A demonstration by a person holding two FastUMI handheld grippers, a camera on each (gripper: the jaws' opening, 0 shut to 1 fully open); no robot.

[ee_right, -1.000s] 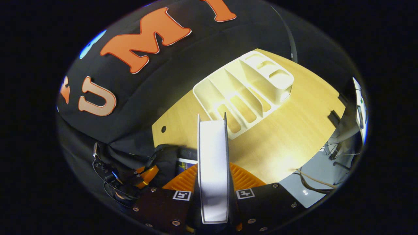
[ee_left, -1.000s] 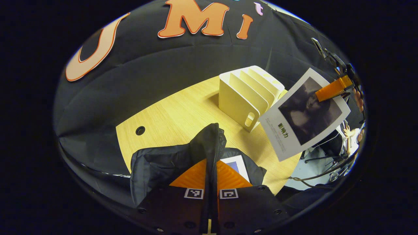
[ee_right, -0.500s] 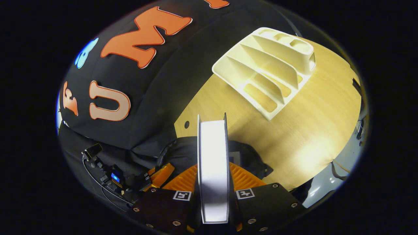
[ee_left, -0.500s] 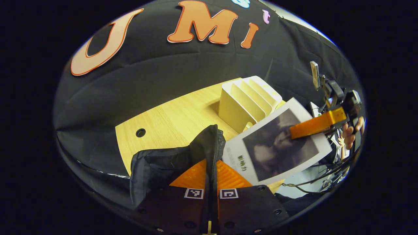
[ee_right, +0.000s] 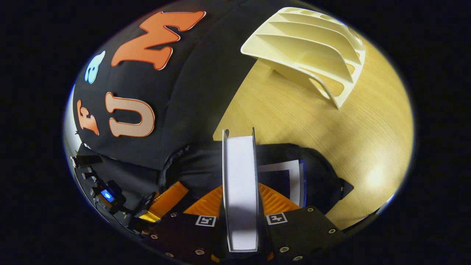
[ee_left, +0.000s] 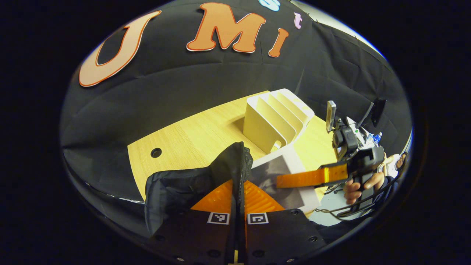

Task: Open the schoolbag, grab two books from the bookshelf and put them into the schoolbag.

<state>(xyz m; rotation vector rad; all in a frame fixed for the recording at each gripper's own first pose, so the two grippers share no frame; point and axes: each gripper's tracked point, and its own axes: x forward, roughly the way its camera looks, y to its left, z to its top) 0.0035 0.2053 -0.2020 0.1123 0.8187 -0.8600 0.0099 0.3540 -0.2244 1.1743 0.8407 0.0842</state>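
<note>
Book [ee_right: 240, 191] clamped in right claw [ee_right: 240, 200], lower edge hidden inside schoolbag [ee_right: 206, 169]

You work under strong overhead light: the table [ee_right: 294, 121] glows warm yellow, and in the right gripper view a pale glare patch sits near its right edge, washing out the grain. The bookshelf [ee_right: 312, 40] is bright cream, nearly blown out along its upper ribs, and casts a soft shadow onto the table beneath it. In the left gripper view the bookshelf [ee_left: 274, 116] shades the table on its left side. The schoolbag [ee_left: 191, 180] stays so dark that its folds barely read. Both views bend hard toward their rims, curving the table's edges. Focus is fairly crisp in the middle, softer outward.
</note>
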